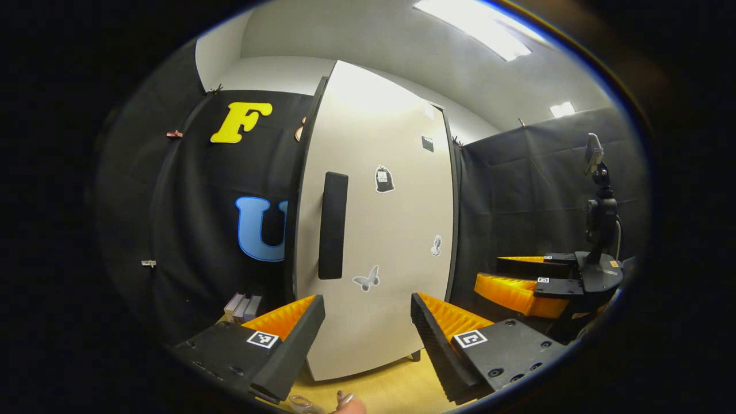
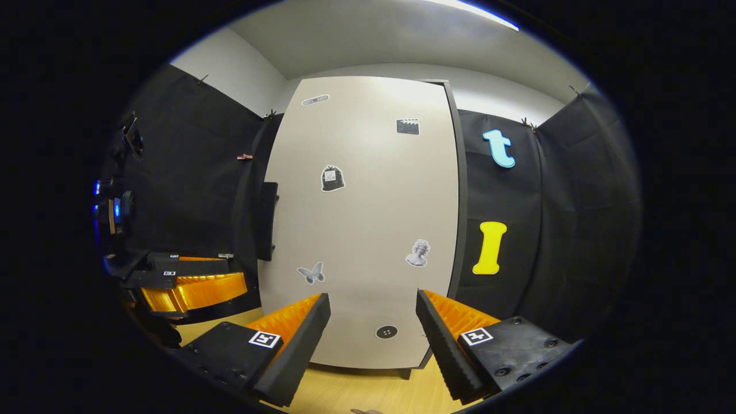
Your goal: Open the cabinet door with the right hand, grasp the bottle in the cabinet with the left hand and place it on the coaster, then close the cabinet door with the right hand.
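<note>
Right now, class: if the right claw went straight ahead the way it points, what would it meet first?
Most likely the closed cabinet door: the open right claw points at its lower part, near the button sticker. Depth is unclear.

A pale wooden tabletop point(image 1: 397, 385) runs along the bottom of both views. In the left gripper view, 3 small flat blocks point(image 1: 242, 306), pale and grey, stand side by side at its far left edge, against the black cloth wall point(image 1: 190, 230). A bright ceiling light panel point(image 1: 477, 29) glows overhead.
</note>
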`<control>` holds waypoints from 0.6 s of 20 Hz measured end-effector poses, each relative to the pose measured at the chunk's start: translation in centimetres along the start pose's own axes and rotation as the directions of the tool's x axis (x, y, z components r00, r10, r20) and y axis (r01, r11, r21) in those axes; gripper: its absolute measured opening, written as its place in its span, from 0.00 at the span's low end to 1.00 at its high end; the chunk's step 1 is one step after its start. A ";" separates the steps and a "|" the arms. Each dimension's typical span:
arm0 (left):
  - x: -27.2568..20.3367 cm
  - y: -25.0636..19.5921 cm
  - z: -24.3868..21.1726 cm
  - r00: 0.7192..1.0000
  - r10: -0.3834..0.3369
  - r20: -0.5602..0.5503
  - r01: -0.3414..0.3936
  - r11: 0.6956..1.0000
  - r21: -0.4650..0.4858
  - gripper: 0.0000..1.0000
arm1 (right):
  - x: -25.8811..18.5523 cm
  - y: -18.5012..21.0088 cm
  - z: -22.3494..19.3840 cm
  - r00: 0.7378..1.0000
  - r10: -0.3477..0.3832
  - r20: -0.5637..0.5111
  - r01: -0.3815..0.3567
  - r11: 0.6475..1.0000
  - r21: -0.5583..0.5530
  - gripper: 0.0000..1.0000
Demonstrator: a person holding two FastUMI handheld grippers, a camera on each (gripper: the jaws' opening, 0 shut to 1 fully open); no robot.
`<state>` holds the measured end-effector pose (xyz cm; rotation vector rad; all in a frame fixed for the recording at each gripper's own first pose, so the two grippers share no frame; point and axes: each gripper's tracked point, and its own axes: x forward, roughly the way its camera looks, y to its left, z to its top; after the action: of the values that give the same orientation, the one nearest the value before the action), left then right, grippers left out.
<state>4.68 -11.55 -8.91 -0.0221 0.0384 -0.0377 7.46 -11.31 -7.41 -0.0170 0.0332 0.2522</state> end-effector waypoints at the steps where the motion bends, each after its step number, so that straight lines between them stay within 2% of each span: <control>1: 0.0 -0.2 -0.2 1.000 -0.007 -0.004 0.007 1.000 -0.002 0.95 | 0.0 0.1 0.0 1.000 0.004 -0.003 -0.004 1.000 0.006 0.97; 12: 0.6 -0.5 -0.6 0.999 -0.031 -0.011 0.031 0.999 0.016 0.95 | 0.4 -0.7 -0.7 1.000 -0.007 -0.024 0.007 1.000 0.019 0.98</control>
<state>5.24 -12.05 -9.47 -0.0066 0.0482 -0.0695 8.01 -11.90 -8.14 -0.0012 0.0598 0.2449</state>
